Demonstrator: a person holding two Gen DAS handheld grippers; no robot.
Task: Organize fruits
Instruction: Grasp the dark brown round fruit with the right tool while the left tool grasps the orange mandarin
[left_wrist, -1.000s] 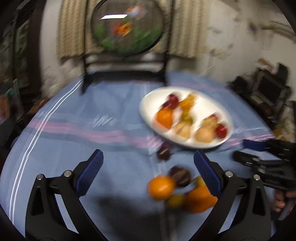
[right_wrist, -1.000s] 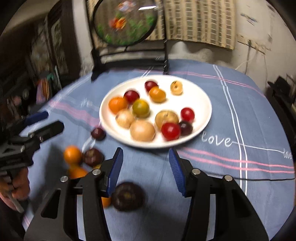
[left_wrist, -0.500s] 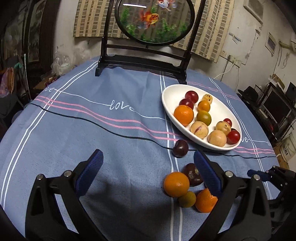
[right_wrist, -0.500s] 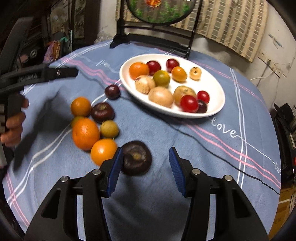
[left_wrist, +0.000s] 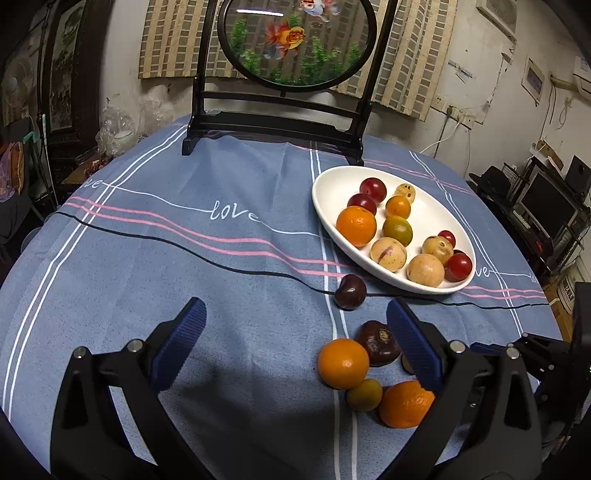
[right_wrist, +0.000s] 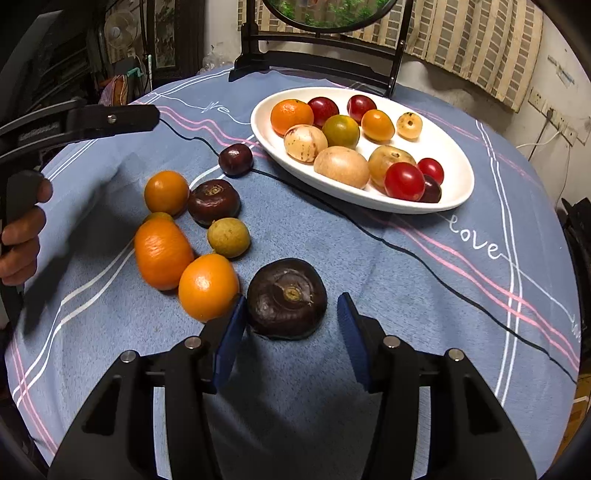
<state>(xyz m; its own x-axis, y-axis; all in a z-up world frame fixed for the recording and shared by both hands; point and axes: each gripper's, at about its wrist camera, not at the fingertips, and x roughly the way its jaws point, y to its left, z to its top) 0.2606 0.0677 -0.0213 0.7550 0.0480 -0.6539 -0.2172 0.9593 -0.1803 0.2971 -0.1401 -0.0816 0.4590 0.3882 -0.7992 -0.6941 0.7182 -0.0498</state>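
A white oval plate (left_wrist: 328, 192) (right_wrist: 454, 155) holds several fruits. Loose fruits lie on the blue cloth: oranges (right_wrist: 162, 253) (right_wrist: 208, 287) (left_wrist: 343, 363), a small dark plum (right_wrist: 235, 159) (left_wrist: 350, 291), a dark purple fruit (right_wrist: 213, 202) (left_wrist: 377, 342), a green-yellow one (right_wrist: 229, 237). My right gripper (right_wrist: 291, 321) is open around a large dark purple fruit (right_wrist: 287, 298), its left finger close to it, the right one apart. My left gripper (left_wrist: 295, 347) is open and empty above the cloth, left of the loose fruits; it also shows in the right wrist view (right_wrist: 110, 120).
A black wooden stand with a round fish picture (left_wrist: 291, 40) stands at the table's far edge. A thin black cable (left_wrist: 221, 264) runs across the cloth under the plate's near side. Shelves and electronics (left_wrist: 546, 199) stand to the right beyond the table.
My right gripper has moved down and forward until the large dark fruit sits between its fingers. My left gripper has swung left and steadied; the fruits have not moved.
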